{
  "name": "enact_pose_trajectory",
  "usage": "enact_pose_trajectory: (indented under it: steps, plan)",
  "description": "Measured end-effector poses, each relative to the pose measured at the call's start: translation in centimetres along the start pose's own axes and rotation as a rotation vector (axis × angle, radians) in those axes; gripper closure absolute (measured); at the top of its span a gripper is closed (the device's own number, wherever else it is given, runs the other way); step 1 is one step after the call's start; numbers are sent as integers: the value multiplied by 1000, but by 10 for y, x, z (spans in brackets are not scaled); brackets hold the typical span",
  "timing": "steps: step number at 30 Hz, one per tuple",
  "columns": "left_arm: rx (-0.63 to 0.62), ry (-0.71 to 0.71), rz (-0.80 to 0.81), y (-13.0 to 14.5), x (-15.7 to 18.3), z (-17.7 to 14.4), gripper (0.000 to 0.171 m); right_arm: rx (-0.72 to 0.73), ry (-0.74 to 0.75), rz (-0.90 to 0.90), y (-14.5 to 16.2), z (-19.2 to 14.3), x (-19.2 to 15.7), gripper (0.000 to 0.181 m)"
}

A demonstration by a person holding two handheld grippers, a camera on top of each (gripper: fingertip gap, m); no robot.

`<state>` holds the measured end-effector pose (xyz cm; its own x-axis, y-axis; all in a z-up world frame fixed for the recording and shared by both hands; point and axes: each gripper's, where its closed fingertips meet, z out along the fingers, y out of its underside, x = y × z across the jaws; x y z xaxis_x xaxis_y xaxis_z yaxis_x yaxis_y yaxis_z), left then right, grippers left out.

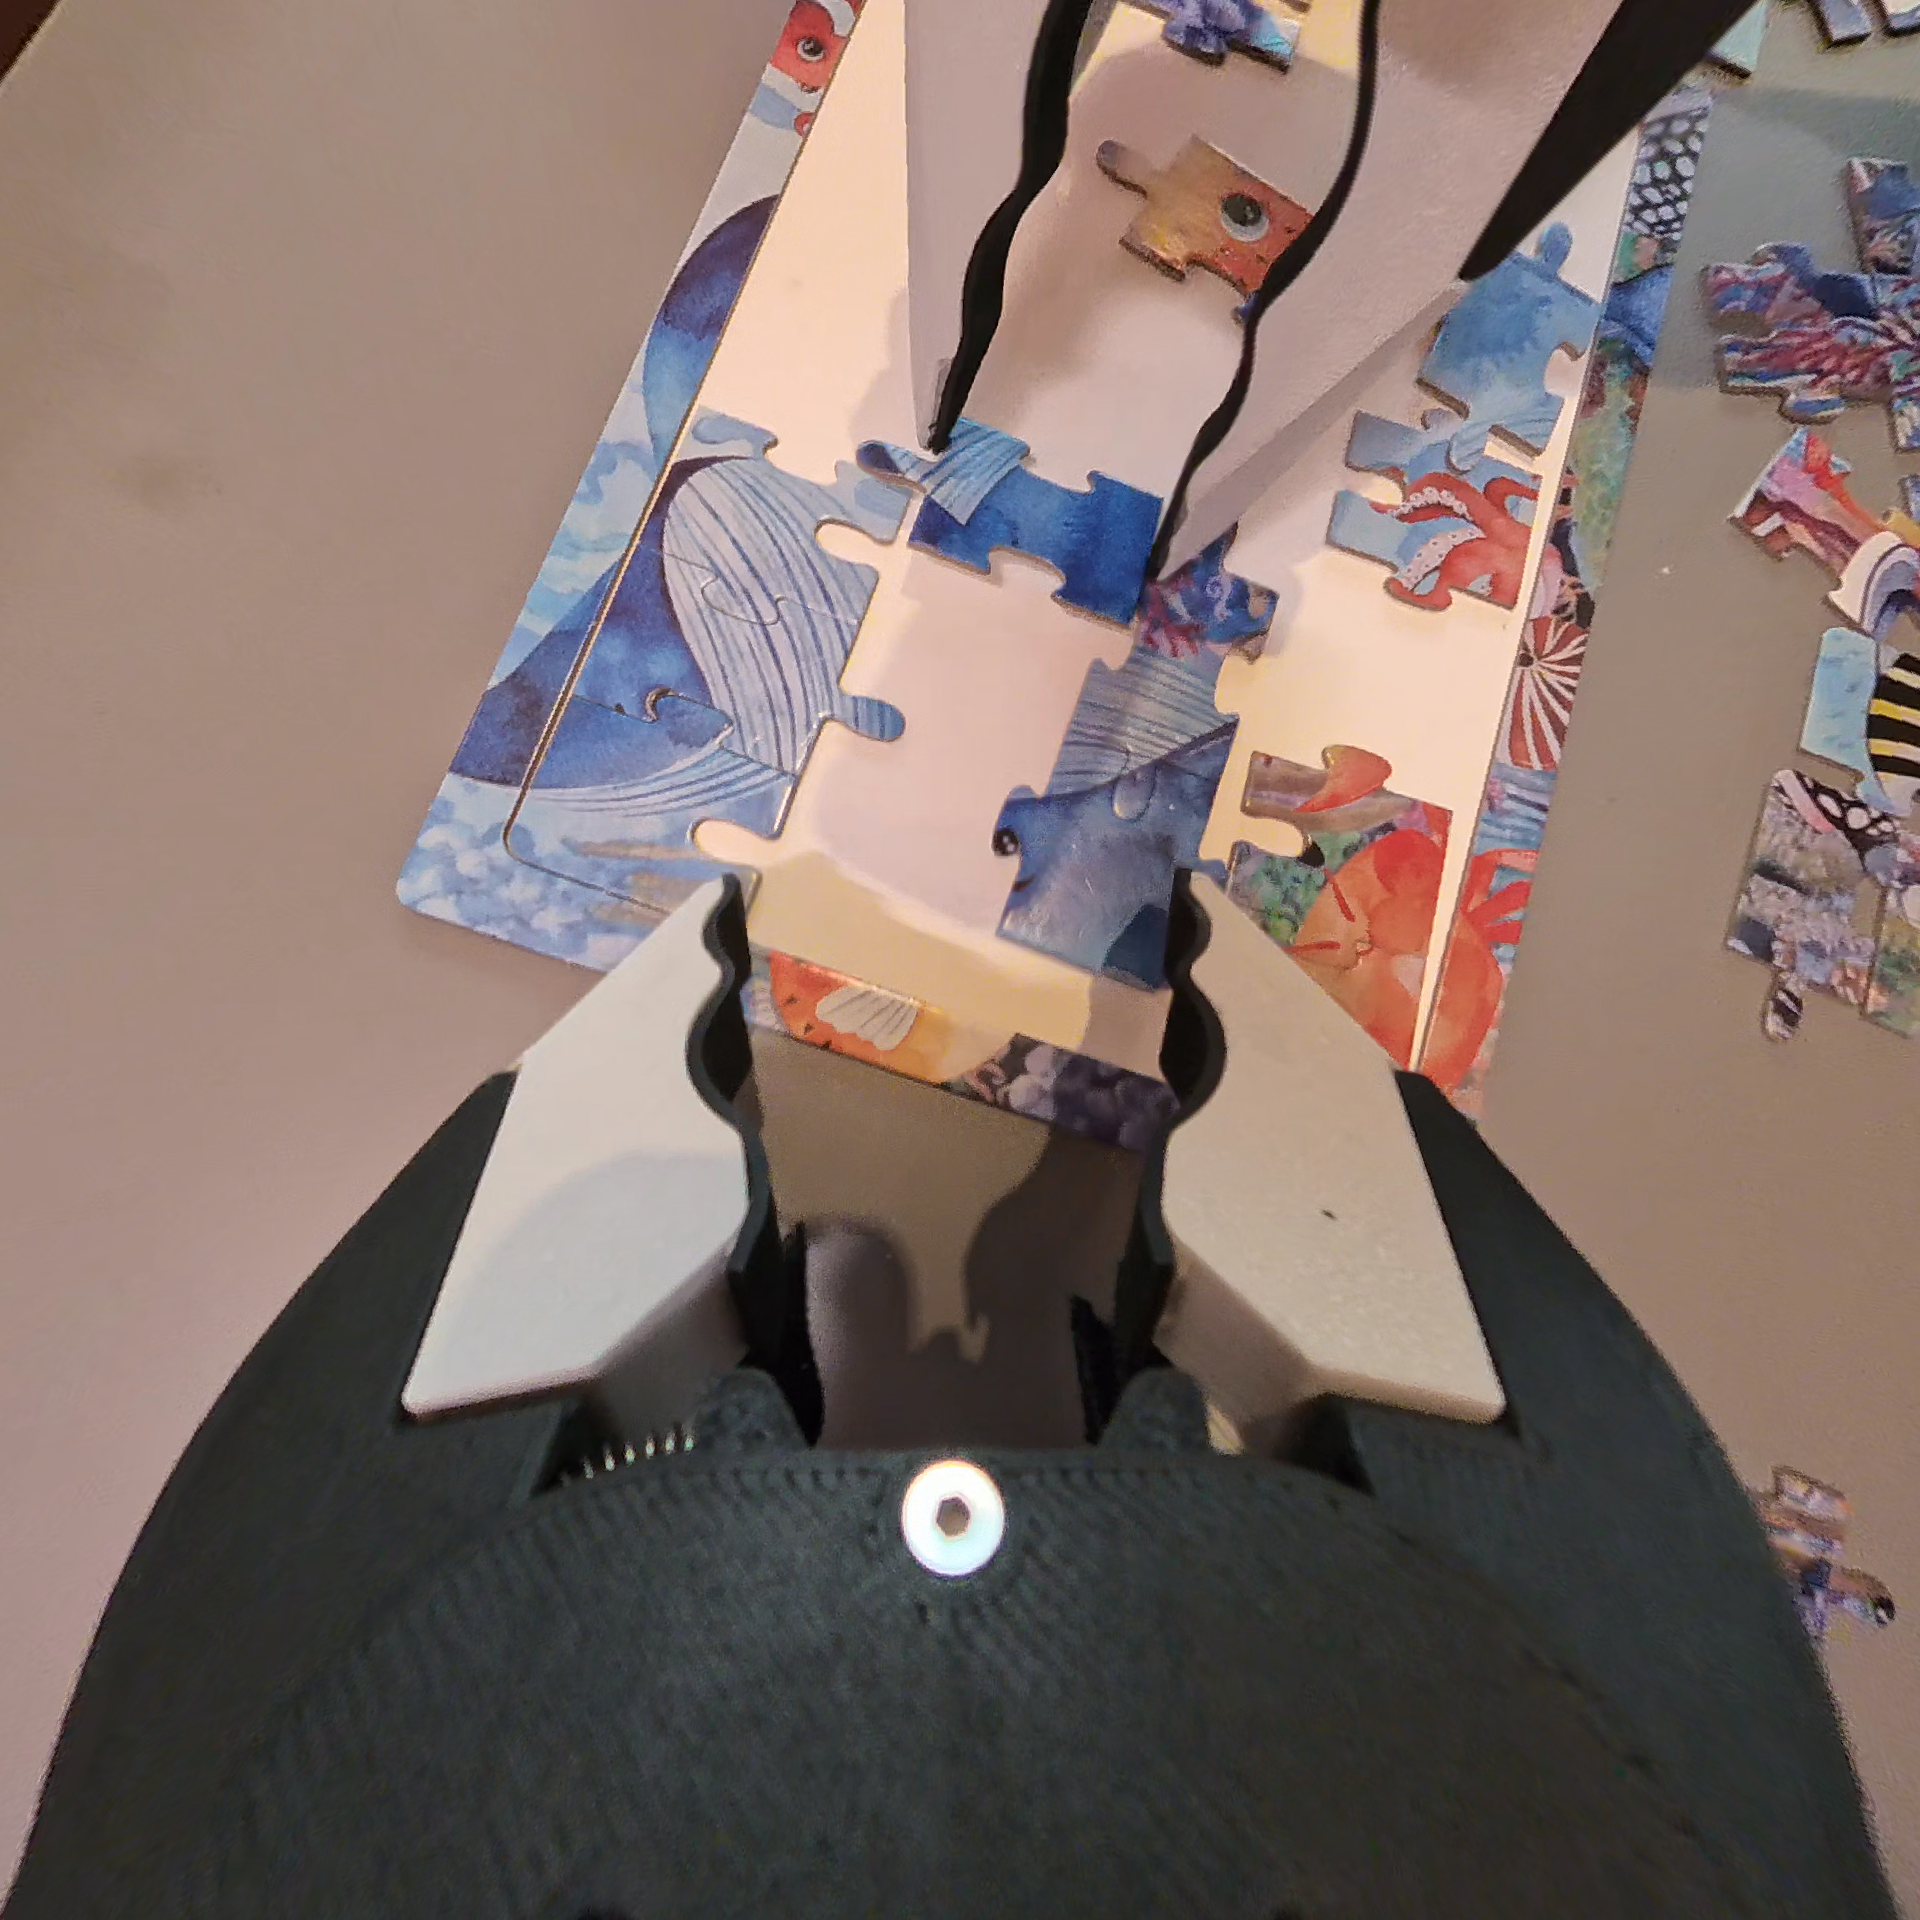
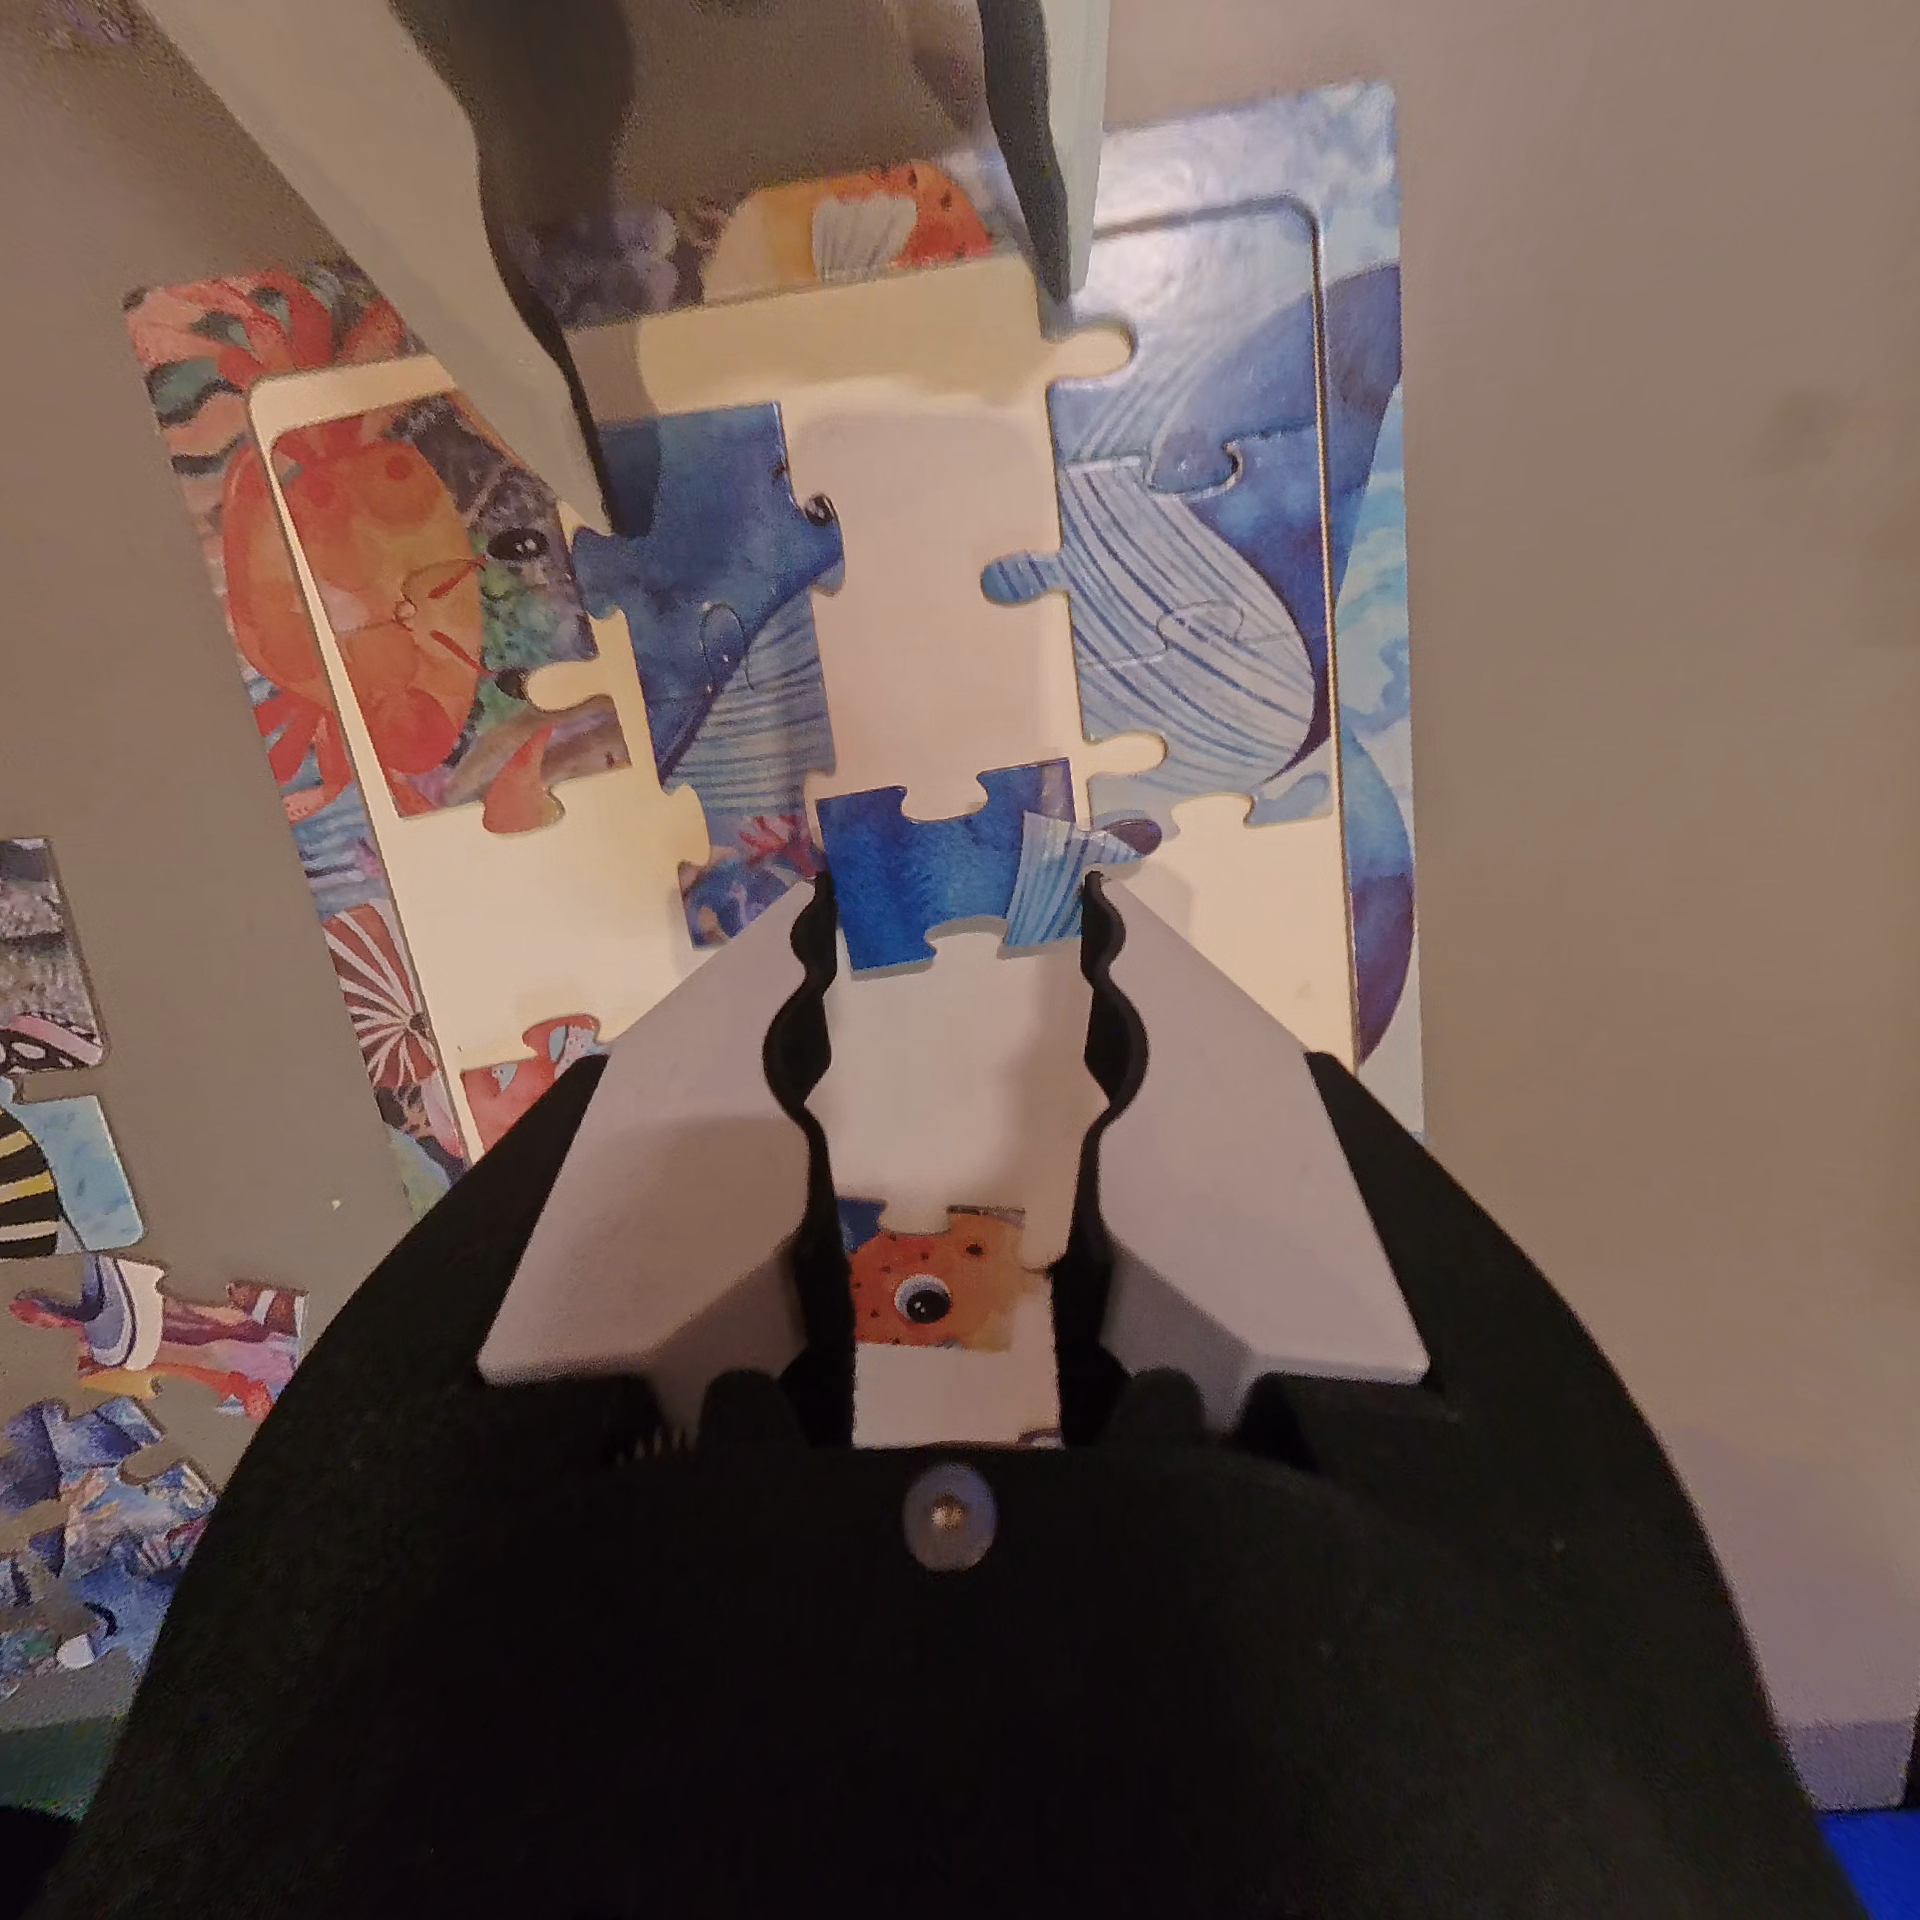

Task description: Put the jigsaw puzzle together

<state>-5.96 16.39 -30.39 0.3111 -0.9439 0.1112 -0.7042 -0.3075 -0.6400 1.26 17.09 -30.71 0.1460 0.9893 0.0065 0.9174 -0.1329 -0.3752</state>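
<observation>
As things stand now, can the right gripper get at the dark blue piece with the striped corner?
Probably yes. The right gripper is open, and the dark blue piece lies flat on the white board just at its fingertips, with nothing between them. The left gripper stays across the board.

Each wrist camera looks steeply down along its own fingers, close above the puzzle tray (image 1: pixel 488 873). The two views face each other; both share the blue whale piece (image 2: pixel 935 883) between the right gripper's (image 2: pixel 958 894) tips.
</observation>
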Motion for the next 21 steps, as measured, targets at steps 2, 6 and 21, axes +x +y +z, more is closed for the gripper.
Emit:
enact_pose_trajectory:
  steps: [2, 6, 21]
  plan:
    - [-11, -6, -20, 4, -3, -6, 91, 27, 15, -23, -10, -2, -2, 135]
    - [-37, 77, -51, 14, 9, -12, 91, 77, 40, -72, -34, -3, -7, 136]
    - [-70, 45, -3, 7, 8, -18, 94, 30, 3, -82, -68, 12, -18, 135]
